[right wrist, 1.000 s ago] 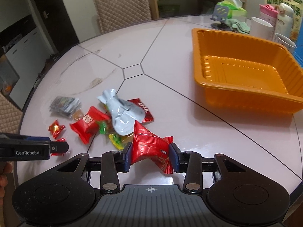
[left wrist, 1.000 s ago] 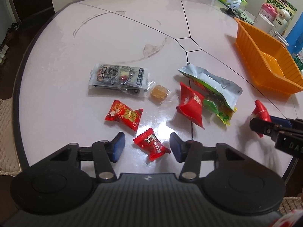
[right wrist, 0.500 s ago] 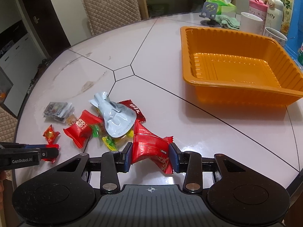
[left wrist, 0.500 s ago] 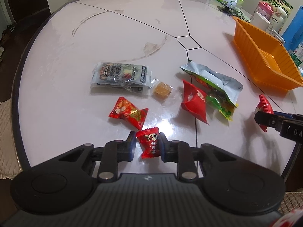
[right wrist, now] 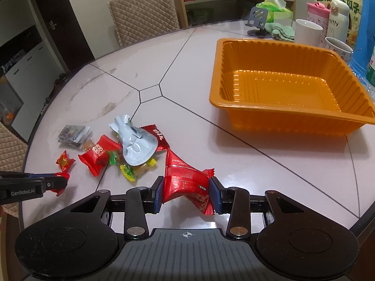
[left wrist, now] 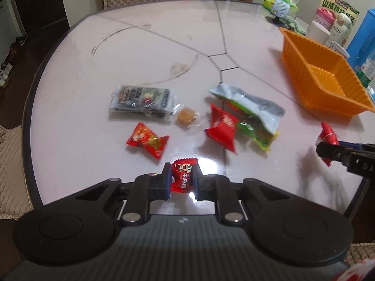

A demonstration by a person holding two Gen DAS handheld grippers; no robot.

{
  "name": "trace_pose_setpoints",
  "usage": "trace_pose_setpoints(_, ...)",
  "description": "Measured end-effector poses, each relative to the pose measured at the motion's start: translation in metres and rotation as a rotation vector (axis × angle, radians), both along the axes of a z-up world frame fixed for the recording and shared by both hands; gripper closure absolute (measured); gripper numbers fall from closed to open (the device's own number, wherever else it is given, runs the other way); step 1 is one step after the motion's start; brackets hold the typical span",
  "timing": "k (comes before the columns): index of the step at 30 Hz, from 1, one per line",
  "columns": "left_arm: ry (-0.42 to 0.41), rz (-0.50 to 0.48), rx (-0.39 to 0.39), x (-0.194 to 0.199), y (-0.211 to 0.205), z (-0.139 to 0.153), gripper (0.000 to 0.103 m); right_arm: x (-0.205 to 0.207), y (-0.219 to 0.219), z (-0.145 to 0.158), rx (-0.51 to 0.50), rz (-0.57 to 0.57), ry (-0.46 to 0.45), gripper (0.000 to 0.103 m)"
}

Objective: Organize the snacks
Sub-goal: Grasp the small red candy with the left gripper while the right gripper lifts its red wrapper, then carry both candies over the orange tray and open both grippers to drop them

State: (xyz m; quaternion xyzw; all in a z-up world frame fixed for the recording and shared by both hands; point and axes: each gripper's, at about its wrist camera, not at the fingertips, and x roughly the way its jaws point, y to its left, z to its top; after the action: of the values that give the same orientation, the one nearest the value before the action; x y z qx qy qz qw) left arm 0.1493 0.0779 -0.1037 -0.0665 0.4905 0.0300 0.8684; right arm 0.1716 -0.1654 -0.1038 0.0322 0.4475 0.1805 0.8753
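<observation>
Since the frame a second back, we have closed our left gripper (left wrist: 182, 177) from wide open around the small red candy (left wrist: 183, 175) to pinched tight on it, and the candy now sits lifted between the blue pads at bottom centre of the left view. Our right gripper (right wrist: 186, 195) stays clamped on the larger red snack packet (right wrist: 185, 182), held off the table (right wrist: 269, 159) at lower centre of the right view; the orange tray (right wrist: 276, 110) has grown bigger in the upper right of that frame. In the left view the rest of the pile lies mid-frame: clear dark-print packet (left wrist: 143, 101), amber wrapped sweet (left wrist: 186, 117) just beside it, red-yellow candy (left wrist: 147, 140) below, red pouch (left wrist: 222, 128) touching the torn silver bag (left wrist: 253, 107). Tray interior shows no snacks in it. Mugs (right wrist: 308, 30) and a tissue box (right wrist: 276, 9) sit behind the tray, top right.
</observation>
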Motion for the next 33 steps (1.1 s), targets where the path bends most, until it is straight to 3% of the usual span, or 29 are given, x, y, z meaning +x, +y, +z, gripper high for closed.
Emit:
trace_pose_setpoints(16,-0.136,-0.177,-0.074,0.042,-0.092,0.055,0.087,0.007,-0.072,0.036,0.032,-0.079,-0.068,0.062)
trace_pose_setpoints(33,-0.185,-0.321,-0.067,0.133,-0.199,0.064,0.087,0.067,-0.162,0.068,0.035,-0.234,-0.192,0.062)
